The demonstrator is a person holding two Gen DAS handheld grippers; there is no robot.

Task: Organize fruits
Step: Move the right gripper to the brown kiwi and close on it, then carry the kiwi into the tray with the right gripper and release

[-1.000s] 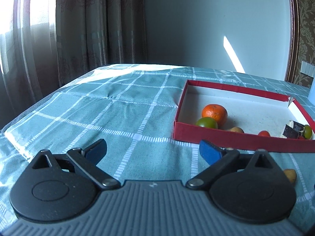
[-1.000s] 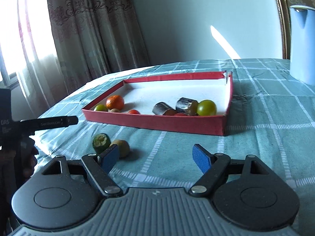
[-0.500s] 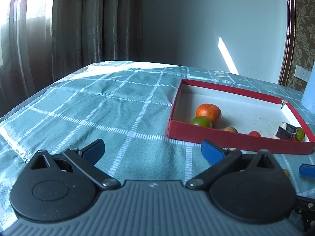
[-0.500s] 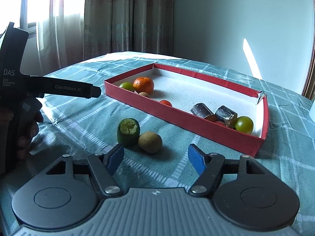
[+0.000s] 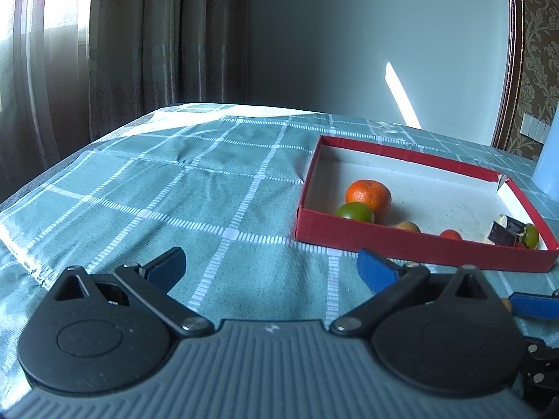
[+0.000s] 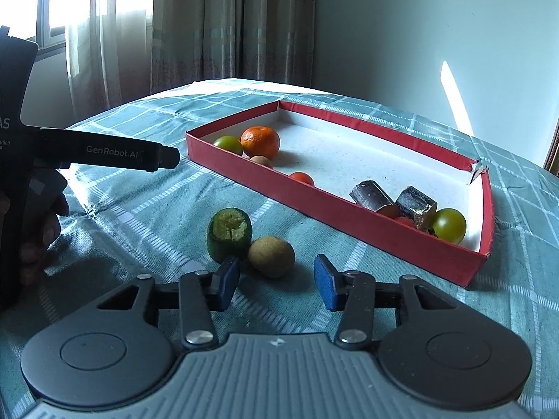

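A red tray (image 6: 367, 214) (image 5: 401, 241) holds an orange mandarin (image 6: 260, 140) (image 5: 368, 193), a green fruit (image 6: 228, 144) (image 5: 354, 212), a small brown fruit (image 6: 262, 161), a red tomato (image 6: 302, 178), two dark cut pieces (image 6: 393, 199) and a green tomato (image 6: 448, 224). On the cloth before the tray lie a cut green piece (image 6: 229, 232) and a brown kiwi (image 6: 271, 256). My right gripper (image 6: 276, 282) is open, just short of the kiwi. My left gripper (image 5: 270, 267) is open and empty over the cloth, left of the tray.
The table carries a teal checked cloth (image 5: 174, 192). The left gripper's body (image 6: 104, 153) and the hand holding it show at the left of the right wrist view. A pale blue jug (image 5: 548, 160) stands right of the tray. Curtains hang behind.
My right gripper has come closer to the kiwi and cut green piece, and its fingers have narrowed somewhat. My left gripper has shifted slightly; the right gripper's blue finger now shows at its right.
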